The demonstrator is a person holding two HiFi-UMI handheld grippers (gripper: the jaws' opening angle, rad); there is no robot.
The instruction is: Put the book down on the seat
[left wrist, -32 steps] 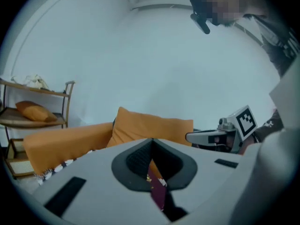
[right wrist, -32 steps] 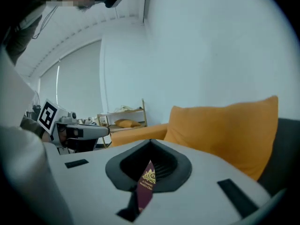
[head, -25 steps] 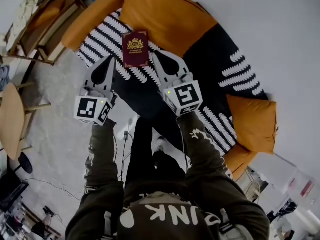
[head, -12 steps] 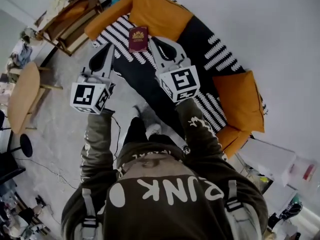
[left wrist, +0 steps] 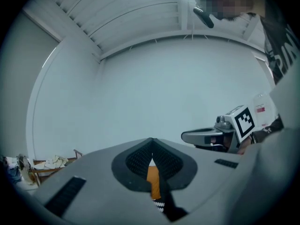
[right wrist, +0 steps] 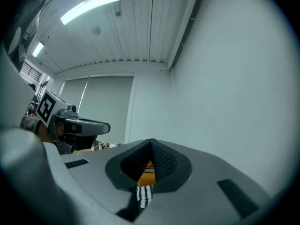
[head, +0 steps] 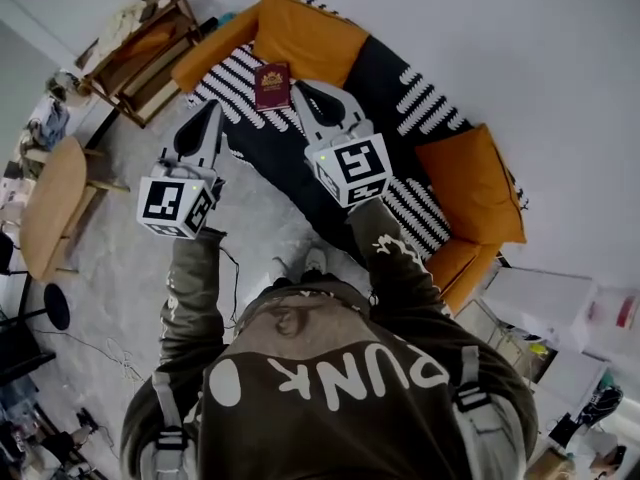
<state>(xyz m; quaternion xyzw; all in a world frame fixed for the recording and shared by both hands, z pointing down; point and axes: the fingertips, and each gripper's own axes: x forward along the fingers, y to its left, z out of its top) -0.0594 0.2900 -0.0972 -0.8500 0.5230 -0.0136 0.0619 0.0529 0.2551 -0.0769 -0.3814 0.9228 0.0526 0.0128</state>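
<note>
- Book (head: 272, 86): dark red cover with a gold emblem, lying flat and face up on the seat (head: 285, 158) of a sofa, on the black-and-white striped cover, just in front of an orange cushion (head: 305, 36).
- Right tool (head: 299, 89): jaws pressed together with nothing between them; in the head view its tip shows just beside the book's right edge, not gripping it. In its own view (right wrist: 151, 146) the pads meet, with only orange and striped fabric seen through the slit below.
- Left tool (head: 214, 106): jaws likewise together and empty (left wrist: 151, 144), held at the seat's front edge, apart from the book.
- Second orange cushion (head: 470, 183): at the sofa's far end, well apart from the book.
- Wooden rack (head: 135, 48): on the floor beside the sofa.
</note>
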